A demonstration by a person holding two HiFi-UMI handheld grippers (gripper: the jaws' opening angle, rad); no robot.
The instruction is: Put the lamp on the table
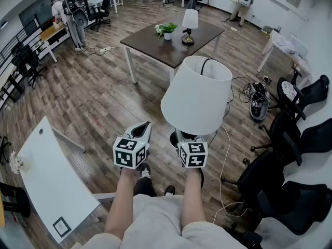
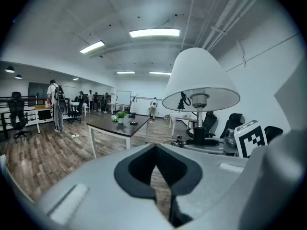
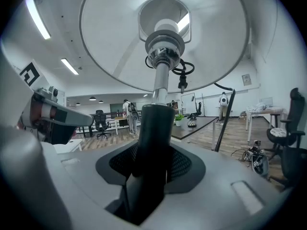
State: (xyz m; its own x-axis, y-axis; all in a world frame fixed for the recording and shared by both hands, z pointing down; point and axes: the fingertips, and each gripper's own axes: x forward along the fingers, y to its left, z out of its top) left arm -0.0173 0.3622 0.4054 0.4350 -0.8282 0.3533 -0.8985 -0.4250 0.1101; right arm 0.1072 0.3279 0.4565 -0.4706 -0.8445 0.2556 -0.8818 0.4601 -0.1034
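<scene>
white shade over a dark stem: the lamp [image 1: 197, 95] is off the floor, upright, carried by your right hand-held gripper [image 1: 181, 137].

- right hand-held gripper [image 3: 151, 176]: jaws clamped on the stem [image 3: 156, 128], low down, with the shade [image 3: 163, 37] spreading wide above them. gripping the stem looks deliberate: it is the one rigid part, and the shade stays uncrushed.
- left hand-held gripper [image 1: 144, 128]: just left of the right one, not touching the lamp. its own view shows the jaws brought together with nothing between them. it reads as a spare, ready to steady the lamp.
- dark desk [image 1: 155, 45]: straight ahead of both jaws and well apart from them, with open wood floor between.
- a second lamp [image 1: 190, 25] and a potted plant [image 1: 167, 30] sit together toward the desk's far side. the near half is bare, likely your landing spot.
- a black cord [image 3: 225, 119] hangs down to the right of the right jaws. i can't tell where it ends.

judgement: you are mid-carry and the placing is not yet done. hold the lamp vertical so the base meets the desk flat. the shade hides your jaws from above, so watch for the cord catching a desk leg.
</scene>
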